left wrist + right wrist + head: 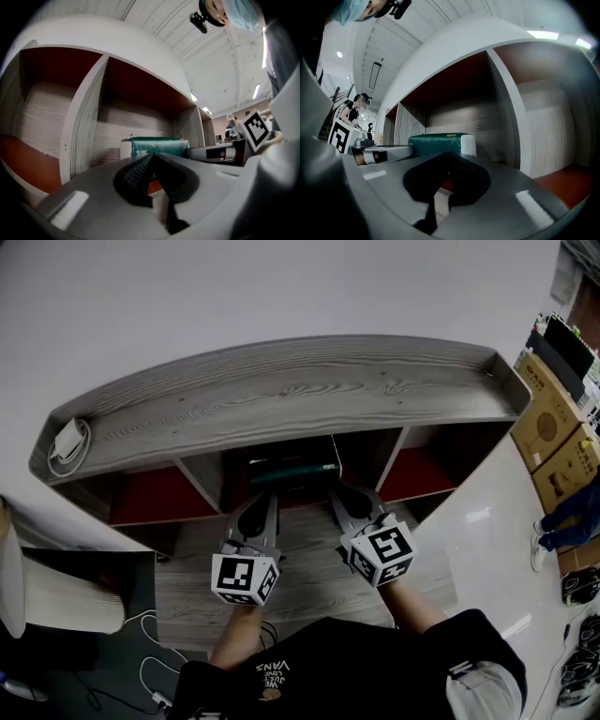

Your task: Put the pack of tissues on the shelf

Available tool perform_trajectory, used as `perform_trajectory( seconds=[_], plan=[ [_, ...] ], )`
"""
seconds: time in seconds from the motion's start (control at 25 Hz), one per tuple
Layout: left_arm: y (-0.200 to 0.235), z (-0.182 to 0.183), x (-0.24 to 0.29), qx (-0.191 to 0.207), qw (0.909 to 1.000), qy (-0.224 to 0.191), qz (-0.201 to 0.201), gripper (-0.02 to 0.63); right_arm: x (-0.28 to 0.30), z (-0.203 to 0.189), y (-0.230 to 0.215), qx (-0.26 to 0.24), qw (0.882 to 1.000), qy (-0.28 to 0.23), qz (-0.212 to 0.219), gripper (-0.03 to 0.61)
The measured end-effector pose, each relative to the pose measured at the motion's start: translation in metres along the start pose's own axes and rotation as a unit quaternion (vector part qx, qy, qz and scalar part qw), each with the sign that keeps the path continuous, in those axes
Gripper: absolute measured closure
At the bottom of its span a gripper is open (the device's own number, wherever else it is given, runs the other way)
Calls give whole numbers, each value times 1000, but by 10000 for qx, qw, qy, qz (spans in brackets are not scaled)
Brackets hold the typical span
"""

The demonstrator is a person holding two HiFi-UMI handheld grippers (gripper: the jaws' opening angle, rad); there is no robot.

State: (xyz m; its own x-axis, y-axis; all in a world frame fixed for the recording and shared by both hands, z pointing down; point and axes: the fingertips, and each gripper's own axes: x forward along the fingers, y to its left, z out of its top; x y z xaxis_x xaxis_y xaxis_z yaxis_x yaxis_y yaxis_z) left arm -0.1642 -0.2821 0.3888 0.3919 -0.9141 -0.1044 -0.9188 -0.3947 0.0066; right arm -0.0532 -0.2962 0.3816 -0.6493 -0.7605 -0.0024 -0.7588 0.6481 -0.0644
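- Inside the middle compartment of the shelf unit (281, 390) lies the pack of tissues (292, 472). It rests flat, with its long axis running left to right along the shelf front.
- Its wrapper is dark green. The right gripper view shows a white end on its right side (438, 143), and the left gripper view shows pale print on the wrapper (157, 146) that is too blurred to read.
- The left gripper (255, 512) is just in front of the pack, with its jaws closed together on nothing (152, 157).
- The right gripper (345, 501) is beside it, likewise pressed closed and empty (450, 154), and apart from the pack.
- Each gripper carries a marker cube; the left one (246, 579) and the right one (382, 551) sit near the person's wrists.
- White lettering (272, 667) on the person's black shirt reads VANS, upside down in the head view.
- The unit has a grey wood-grain top, and the compartments on either side are lined in red (150, 507).
- A white coiled cable (67, 440) sits on the top's left end.
- Cardboard boxes (553, 427) stand on the glossy pale floor at right; their print is too small to read.
- Overhead is a white panelled ceiling with strip lights (255, 91).
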Motion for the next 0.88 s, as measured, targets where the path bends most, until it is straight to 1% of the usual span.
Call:
perform_trajectory(
  seconds=[0.2,0.44,0.72,0.88],
  plan=[
    [0,-2,3,-88,9998,152,-21,561,5,0,-3,-63,9999,100,-86,574],
    [4,-3,5,-336,9989,296,116,561,7,0,-2,-75,9999,113,-80,574],
    [6,-4,7,-452,9978,445,217,561,7,-2,-2,-79,9998,150,-94,574],
    [6,-5,8,-484,9972,519,231,560,9,3,-3,-101,9999,21,-129,574]
  ],
)
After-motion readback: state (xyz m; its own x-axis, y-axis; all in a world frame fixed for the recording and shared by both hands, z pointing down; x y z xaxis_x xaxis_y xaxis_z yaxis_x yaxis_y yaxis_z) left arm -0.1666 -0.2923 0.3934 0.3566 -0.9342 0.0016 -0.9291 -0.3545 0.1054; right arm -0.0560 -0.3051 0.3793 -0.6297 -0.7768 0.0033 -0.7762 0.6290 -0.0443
